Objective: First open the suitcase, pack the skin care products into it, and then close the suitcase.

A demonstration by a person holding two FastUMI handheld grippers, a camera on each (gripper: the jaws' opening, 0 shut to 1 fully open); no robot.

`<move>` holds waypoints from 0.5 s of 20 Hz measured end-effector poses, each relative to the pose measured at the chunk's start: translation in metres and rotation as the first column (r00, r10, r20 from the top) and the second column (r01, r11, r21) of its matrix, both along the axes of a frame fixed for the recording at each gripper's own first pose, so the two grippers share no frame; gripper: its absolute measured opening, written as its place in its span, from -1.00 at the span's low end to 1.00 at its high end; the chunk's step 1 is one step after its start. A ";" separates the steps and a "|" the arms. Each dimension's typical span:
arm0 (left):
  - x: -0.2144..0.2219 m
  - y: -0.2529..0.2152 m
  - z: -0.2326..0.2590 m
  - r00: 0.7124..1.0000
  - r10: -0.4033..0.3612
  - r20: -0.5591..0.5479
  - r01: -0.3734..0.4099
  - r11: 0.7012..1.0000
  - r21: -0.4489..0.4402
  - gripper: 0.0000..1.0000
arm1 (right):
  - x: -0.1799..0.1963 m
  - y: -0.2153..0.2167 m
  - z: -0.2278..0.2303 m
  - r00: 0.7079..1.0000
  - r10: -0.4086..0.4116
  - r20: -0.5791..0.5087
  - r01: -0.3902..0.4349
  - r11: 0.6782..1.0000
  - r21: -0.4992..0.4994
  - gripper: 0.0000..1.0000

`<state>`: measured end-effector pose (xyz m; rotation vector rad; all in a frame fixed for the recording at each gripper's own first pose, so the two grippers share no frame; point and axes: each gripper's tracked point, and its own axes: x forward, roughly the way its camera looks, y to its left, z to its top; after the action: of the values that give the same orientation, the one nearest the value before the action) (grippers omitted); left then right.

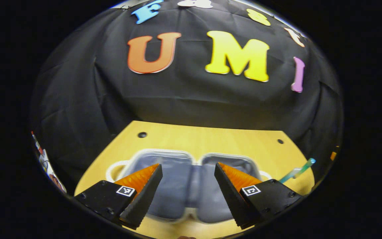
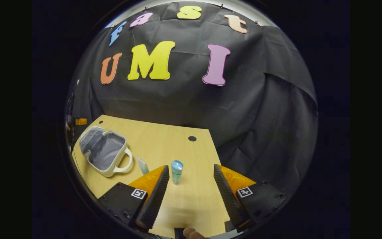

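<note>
Fingers (image 2: 158,192) flanking bottle (image 2: 177,172), tube (image 2: 142,165) beside.

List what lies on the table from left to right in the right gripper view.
Open suitcase with its white handle, then the tube lying flat, then the upright bottle with a blue cap, then the dark hole in the tabletop.

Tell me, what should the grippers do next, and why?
Probably the right gripper should ease forward and close on the little blue-capped bottle. The suitcase already lies open on the table, its grey inside bare, and the bottle stands upright just ahead between the open fingers. The left gripper hangs open over the suitcase. A thin tube lies beside the bottle for later.
</note>
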<state>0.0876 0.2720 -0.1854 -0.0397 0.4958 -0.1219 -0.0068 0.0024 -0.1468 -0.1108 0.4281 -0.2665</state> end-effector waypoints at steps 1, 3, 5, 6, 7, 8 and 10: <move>-0.008 -0.031 -0.003 0.999 -0.041 -0.002 0.041 0.999 -0.009 1.00 | -0.002 -0.006 -0.001 1.000 0.003 -0.002 -0.003 1.000 0.000 0.60; -0.021 -0.088 -0.017 0.992 -0.120 -0.031 0.120 0.993 -0.019 1.00 | -0.006 -0.017 -0.001 1.000 0.008 -0.004 -0.008 1.000 0.003 0.60; -0.034 -0.138 -0.026 0.980 -0.193 -0.043 0.193 0.981 -0.012 1.00 | -0.010 -0.028 -0.004 1.000 0.011 -0.009 -0.011 1.000 0.004 0.56; -0.037 -0.162 -0.036 0.971 -0.234 -0.052 0.234 0.972 -0.008 1.00 | -0.012 -0.033 -0.006 1.000 0.011 -0.012 -0.011 1.000 0.003 0.60; -0.041 -0.182 -0.045 0.962 -0.267 -0.063 0.268 0.963 0.008 1.00 | -0.013 -0.039 -0.008 1.000 0.011 -0.017 -0.011 1.000 0.003 0.56; -0.046 -0.198 -0.051 0.954 -0.291 -0.079 0.293 0.956 0.021 1.00 | -0.015 -0.044 -0.012 1.000 0.012 -0.025 -0.012 1.000 0.006 0.56; -0.052 -0.234 -0.069 0.932 -0.346 -0.109 0.349 0.937 0.013 1.00 | -0.018 -0.054 -0.018 0.999 0.014 -0.041 -0.014 1.000 0.010 0.58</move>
<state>0.0354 0.0377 -0.2546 0.0752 0.6075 -0.4617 -0.0243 -0.0517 -0.1647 -0.1098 0.4690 -0.2485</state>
